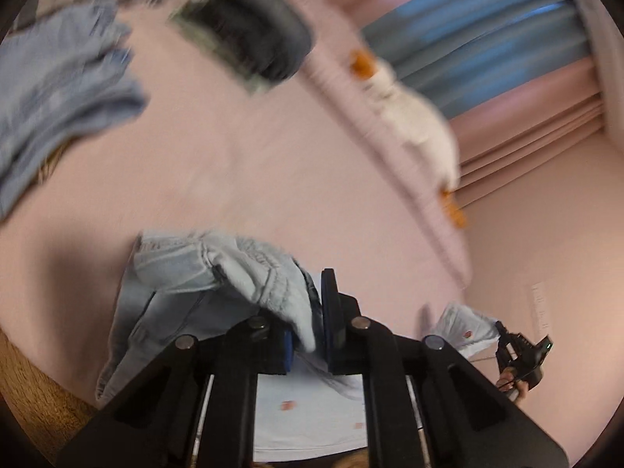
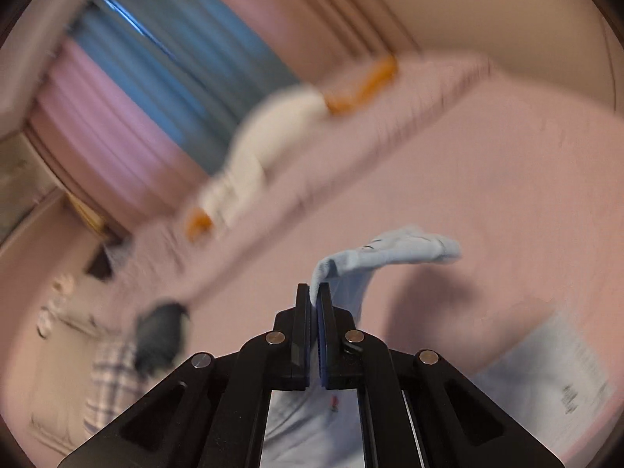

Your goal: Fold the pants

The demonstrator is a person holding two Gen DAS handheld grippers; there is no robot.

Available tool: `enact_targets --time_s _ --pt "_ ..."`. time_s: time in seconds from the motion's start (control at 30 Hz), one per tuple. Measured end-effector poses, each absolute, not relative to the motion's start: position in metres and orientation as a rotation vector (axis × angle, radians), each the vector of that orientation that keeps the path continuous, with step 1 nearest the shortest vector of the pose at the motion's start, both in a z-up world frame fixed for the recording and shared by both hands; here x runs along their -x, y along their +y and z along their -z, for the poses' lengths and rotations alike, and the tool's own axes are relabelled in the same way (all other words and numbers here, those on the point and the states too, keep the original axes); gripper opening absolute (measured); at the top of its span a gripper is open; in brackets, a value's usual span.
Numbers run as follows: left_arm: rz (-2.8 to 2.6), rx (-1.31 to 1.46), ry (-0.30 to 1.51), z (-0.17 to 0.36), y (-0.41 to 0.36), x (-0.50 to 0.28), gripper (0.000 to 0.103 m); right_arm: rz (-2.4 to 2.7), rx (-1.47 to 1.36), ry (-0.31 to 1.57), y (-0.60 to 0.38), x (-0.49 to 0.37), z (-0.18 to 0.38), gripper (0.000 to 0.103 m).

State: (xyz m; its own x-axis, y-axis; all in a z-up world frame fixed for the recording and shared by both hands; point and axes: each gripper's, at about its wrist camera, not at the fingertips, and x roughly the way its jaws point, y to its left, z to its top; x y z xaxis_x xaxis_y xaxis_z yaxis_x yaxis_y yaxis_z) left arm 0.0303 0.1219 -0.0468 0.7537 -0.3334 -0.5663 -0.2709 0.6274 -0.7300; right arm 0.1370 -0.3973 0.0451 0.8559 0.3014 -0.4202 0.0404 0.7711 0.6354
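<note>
Both my grippers are clamped on the pale denim pants, lifted above the pink bed.

My left gripper (image 1: 312,312) pinches a bunched edge of the pants (image 1: 202,273) between its jaws, cloth spilling left of them; my right gripper (image 2: 315,296) has its jaws pressed onto another thin edge, which flops rightward. Ahead of both jaws the pink bed sheet (image 1: 273,156) lies broad and bare. Farther off, blurred: other blue garments (image 1: 58,78), a dark object (image 1: 253,31) and a white plush toy (image 2: 265,144).
</note>
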Motion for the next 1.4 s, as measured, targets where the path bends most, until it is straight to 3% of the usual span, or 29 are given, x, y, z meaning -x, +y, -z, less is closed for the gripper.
enact_targets --time_s 0.13,0.3,0.43,0.6,0.73,0.83,0.9,0.97,1.1,1.4 --pt "0.085 0.886 0.759 0.04 0.114 -0.011 0.011 -0.076 -0.733 0.526 -0.427 -0.084 -0.031 0.005" --pt "-0.015 0.777 1.068 0.115 0.088 0.002 0.012 0.153 -0.763 0.821 -0.449 -0.036 0.093 0.005" --pt "-0.076 0.82 1.136 0.144 0.094 0.007 0.016 0.224 -0.822 0.916 -0.46 -0.016 0.144 0.005" --pt "-0.084 0.821 1.134 0.137 0.096 0.004 0.018 0.236 -0.86 0.857 -0.474 -0.014 0.134 0.006" --pt "-0.098 0.836 1.111 0.14 0.097 0.006 0.02 0.239 -0.903 0.818 -0.481 -0.021 0.132 0.018" --pt "-0.095 0.863 1.095 0.141 0.102 0.008 0.018 0.24 -0.955 0.801 -0.488 -0.029 0.136 0.018" --pt "-0.095 0.861 1.086 0.139 0.105 0.011 0.014 0.253 -0.981 0.792 -0.491 -0.031 0.134 0.017" --pt "-0.085 0.887 1.067 0.134 0.109 0.018 0.013 0.289 -0.945 0.746 -0.489 -0.028 0.12 0.004" --pt "-0.061 0.853 1.04 0.119 0.105 0.025 0.012 0.308 -0.894 0.676 -0.482 -0.012 0.097 0.004" --pt "-0.13 0.777 1.121 0.133 0.1 0.025 0.014 0.358 -0.942 0.737 -0.492 -0.007 0.121 0.004"
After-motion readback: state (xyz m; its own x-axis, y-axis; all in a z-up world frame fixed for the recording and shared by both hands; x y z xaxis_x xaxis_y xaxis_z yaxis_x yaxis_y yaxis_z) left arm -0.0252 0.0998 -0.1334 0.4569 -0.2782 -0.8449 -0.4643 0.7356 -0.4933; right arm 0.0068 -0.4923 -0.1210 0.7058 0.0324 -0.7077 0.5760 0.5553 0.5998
